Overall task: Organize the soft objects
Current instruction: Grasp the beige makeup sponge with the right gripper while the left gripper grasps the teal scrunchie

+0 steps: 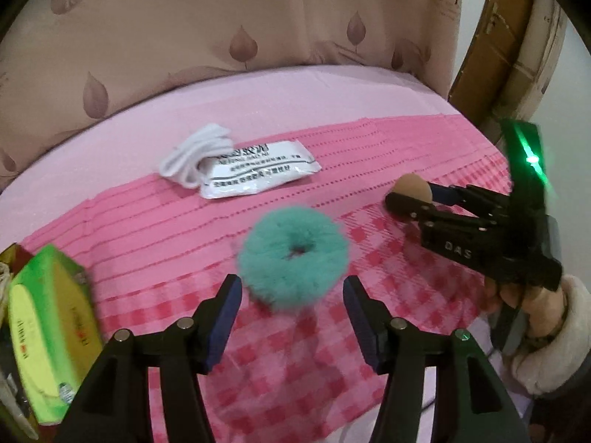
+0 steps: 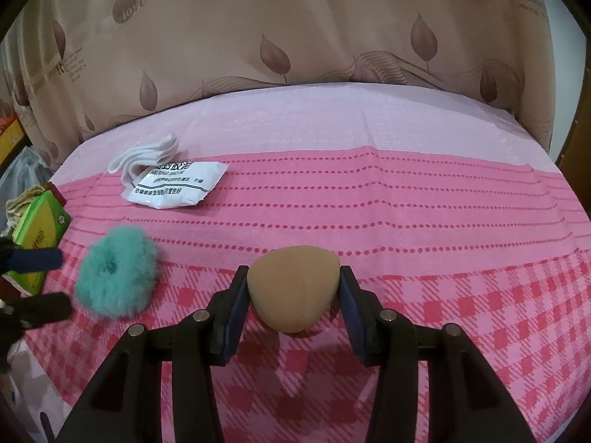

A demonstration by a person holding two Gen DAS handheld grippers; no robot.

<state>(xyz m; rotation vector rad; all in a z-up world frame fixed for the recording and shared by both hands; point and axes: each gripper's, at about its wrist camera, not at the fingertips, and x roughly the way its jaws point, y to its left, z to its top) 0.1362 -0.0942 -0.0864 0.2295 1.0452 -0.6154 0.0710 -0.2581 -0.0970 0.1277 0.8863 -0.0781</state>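
A fluffy teal scrunchie (image 1: 291, 251) (image 2: 116, 273) lies on the pink checked cloth (image 1: 388, 258). My left gripper (image 1: 291, 288) is open, its two blue-padded fingertips on either side of the scrunchie's near edge, with no pad pressing on it. In the right wrist view the left gripper (image 2: 55, 284) enters from the left edge beside the scrunchie. My right gripper (image 2: 294, 277) is shut on a tan teardrop sponge (image 2: 293, 295) held just above the cloth. The left wrist view shows the right gripper (image 1: 406, 199) and the sponge (image 1: 413, 186) at the right.
A white printed sachet (image 1: 255, 170) (image 2: 177, 184) rests against a folded white cloth (image 1: 199, 151) (image 2: 147, 155) further back. A green tissue box (image 1: 48, 328) (image 2: 37, 236) stands at the left edge. A beige leaf-print fabric (image 2: 295, 37) rises behind. A fleecy sleeve (image 1: 546, 332) holds the right gripper.
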